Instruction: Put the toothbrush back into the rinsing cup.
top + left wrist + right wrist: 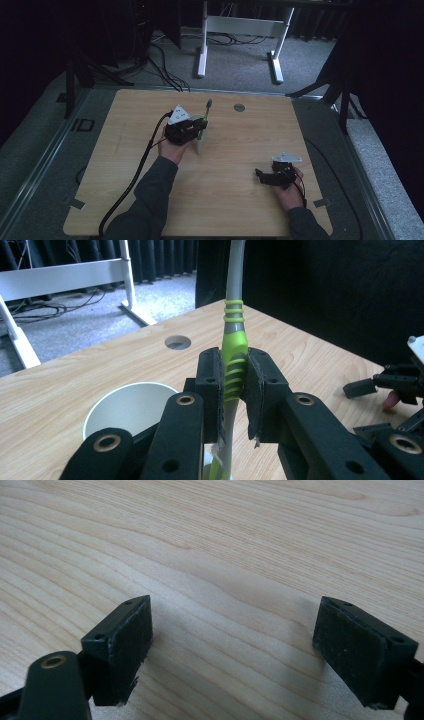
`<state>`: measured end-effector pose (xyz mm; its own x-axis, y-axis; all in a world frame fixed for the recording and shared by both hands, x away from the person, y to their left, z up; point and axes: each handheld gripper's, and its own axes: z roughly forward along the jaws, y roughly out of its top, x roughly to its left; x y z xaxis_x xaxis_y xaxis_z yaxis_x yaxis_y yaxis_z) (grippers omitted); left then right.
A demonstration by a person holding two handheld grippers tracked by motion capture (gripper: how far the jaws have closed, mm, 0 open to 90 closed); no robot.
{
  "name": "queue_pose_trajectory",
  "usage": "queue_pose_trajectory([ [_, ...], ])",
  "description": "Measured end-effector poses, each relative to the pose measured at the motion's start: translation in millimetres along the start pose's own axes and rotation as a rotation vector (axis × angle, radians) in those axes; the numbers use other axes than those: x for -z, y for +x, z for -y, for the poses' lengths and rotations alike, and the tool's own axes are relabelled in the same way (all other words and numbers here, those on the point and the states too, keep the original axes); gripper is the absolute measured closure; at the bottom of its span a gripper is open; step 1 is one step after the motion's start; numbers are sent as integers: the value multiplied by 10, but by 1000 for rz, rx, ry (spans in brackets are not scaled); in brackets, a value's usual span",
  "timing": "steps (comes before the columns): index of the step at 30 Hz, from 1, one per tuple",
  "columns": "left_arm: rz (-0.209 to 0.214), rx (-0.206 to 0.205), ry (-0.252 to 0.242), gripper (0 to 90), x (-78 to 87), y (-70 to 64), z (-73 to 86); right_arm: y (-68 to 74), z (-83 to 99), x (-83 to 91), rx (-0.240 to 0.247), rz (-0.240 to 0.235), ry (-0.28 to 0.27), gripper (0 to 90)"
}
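The left tool (234,385) is pinching a green and grey toothbrush (235,347) around its ribbed grip, the handle standing nearly upright between the two black pads. Directly below it sits a white paper cup (127,407), and in the left gripper view the lower end of the toothbrush appears to reach down at or just inside the cup's rim, though the tool's own body hides exactly how deep it goes. From the high view, the cup (199,145) stands on the bench (240,210) a little toward the far edge and left of the middle, with the left tool (192,131) right over it and the brush head (209,103) pointing up and away toward the far edge. The right tool (234,645) is spread wide with nothing between its pads, hovering low over bare wood; in the high view it (265,176) sits near the right edge, well apart from the cup. Judging by this, the work is standing the toothbrush in the cup, and it looks close to done: the brush is aligned and partly lowered, what remains is to let it settle, release the grip and draw the tool clear without tipping the light cup.
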<state>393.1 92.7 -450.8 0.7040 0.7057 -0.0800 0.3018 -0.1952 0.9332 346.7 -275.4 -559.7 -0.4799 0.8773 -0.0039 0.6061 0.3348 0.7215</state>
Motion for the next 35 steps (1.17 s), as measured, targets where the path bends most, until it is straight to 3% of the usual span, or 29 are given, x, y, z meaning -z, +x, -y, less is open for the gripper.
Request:
queue_pose_trajectory([
  [3,1,-5,21,768,-10,-6,12,0,0,0,0,0,0,159],
  [5,2,1,34,646,-20,-7,18,0,0,0,0,0,0,159],
  [6,6,16,75,646,-44,-8,39,-1,0,0,1,0,0,159],
  [7,4,2,90,526,-50,-21,51,-1,0,0,1,0,0,159],
  [11,-29,-45,115,378,-49,-95,62,-1,0,0,1,0,0,159],
  [14,-51,-59,122,327,-33,-115,49,-1,0,0,2,1,0,159],
  [23,-85,-65,124,276,44,-108,9,-1,0,0,1,0,0,159],
  [24,-99,-87,131,276,66,-120,-7,-1,0,0,1,1,-1,159],
  [28,-112,-96,139,263,111,-114,-25,0,0,-1,1,0,-1,159],
  [35,-125,-90,145,244,151,-91,-40,-1,0,-1,2,0,-1,159],
])
